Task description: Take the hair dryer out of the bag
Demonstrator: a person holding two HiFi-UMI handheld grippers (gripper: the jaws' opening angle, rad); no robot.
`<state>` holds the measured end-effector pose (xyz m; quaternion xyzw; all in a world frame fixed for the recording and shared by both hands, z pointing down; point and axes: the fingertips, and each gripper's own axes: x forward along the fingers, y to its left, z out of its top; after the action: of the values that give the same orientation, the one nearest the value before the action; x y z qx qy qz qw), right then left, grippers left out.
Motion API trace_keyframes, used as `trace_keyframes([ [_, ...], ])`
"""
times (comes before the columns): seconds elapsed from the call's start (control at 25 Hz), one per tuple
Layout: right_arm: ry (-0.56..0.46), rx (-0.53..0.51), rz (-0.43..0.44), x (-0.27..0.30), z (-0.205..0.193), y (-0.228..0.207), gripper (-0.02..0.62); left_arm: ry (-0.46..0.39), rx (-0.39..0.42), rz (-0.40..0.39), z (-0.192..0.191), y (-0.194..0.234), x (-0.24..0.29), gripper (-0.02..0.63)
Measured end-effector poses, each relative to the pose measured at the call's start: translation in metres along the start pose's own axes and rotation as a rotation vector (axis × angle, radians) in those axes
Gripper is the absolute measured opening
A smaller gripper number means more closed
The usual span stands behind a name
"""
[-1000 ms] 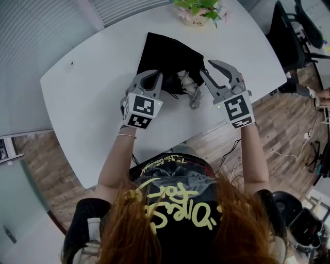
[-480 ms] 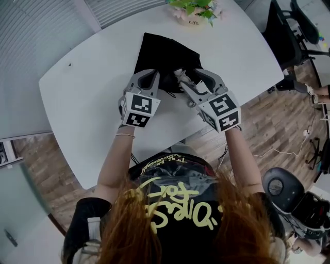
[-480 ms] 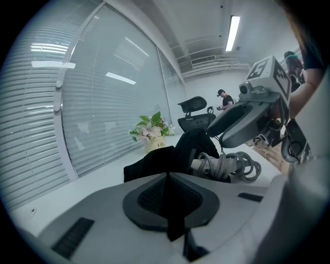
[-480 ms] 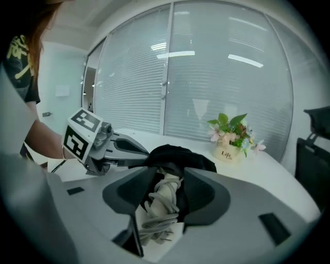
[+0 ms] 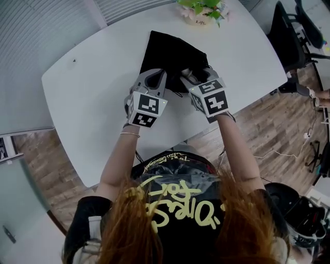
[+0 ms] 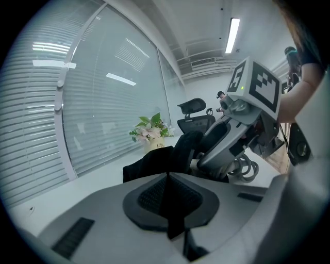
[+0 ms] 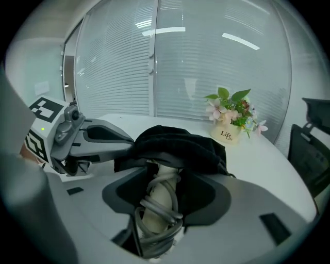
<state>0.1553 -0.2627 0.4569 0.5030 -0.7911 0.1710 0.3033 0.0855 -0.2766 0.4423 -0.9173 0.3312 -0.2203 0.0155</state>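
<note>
A black cloth bag (image 5: 170, 49) lies on the white table (image 5: 93, 103), its mouth toward me. My left gripper (image 5: 156, 78) is shut on the bag's near rim; black cloth (image 6: 154, 157) is pinched between its pads (image 6: 169, 191). The pale hair dryer handle (image 7: 162, 178), wound with grey cord (image 7: 154, 211), sticks out of the bag mouth (image 7: 175, 142). My right gripper (image 7: 160, 193) straddles that handle with its jaws open; they have just been opening, and the pads stand off the handle on both sides. In the head view the right gripper (image 5: 198, 76) sits at the bag mouth beside the left.
A small pot of flowers (image 5: 198, 13) stands at the table's far edge behind the bag. Black office chairs (image 5: 289, 36) stand off the table's right end. Window blinds run along the far side. The table's near edge is just below both grippers.
The right gripper came down and left from beside the bag, rolled over, and now sits at the bag mouth around the dryer handle, jaws wider. The left gripper kept still.
</note>
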Motion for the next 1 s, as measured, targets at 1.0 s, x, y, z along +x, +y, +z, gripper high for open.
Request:
trace_keyframes([
  [1.0,0.237,-0.16,-0.15,0.031,-0.012,0.002,0.224,-0.029,-0.042,-0.062,-0.011,-0.005,-0.009,0.002],
])
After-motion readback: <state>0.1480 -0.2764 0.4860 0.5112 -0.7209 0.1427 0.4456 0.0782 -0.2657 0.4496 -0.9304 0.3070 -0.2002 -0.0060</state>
